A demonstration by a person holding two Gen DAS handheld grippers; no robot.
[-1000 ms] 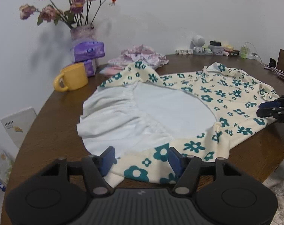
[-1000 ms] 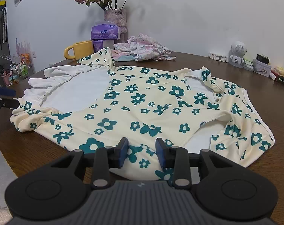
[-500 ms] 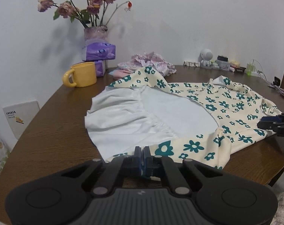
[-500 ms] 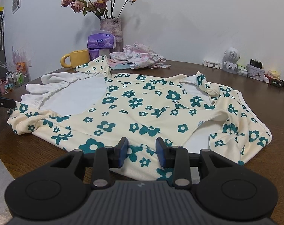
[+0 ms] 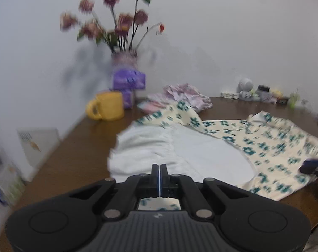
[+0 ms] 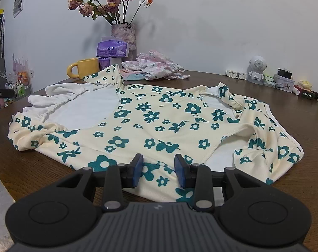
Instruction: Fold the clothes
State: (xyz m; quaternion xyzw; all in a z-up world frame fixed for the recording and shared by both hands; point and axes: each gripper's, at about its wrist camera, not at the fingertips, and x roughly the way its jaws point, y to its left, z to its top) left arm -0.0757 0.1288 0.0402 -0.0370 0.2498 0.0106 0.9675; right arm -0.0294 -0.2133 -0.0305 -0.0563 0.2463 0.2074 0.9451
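Between the spread fingers of the right gripper (image 6: 158, 169), the near hem of the floral garment (image 6: 159, 124) is framed, the jaws parted with fabric lying under the gap but not pinched. Pressed together are the fingers of the left gripper (image 5: 159, 175), and a bit of printed cloth is seen just beneath and behind them, so they appear clamped on the garment's edge, though the contact itself is hidden. Ahead of both grippers the garment is spread on the brown table (image 6: 295, 113), its white lining (image 6: 85, 109) turned up toward the left gripper's side. Farther off, a yellow mug (image 6: 86, 68), purple tissue packs (image 6: 111, 49) and a vase of dried roses (image 6: 123, 34) are set by the wall, with a crumpled pink garment (image 6: 159, 66) beside them. Off to the far right, a small white robot figure (image 6: 256, 69) is seen.
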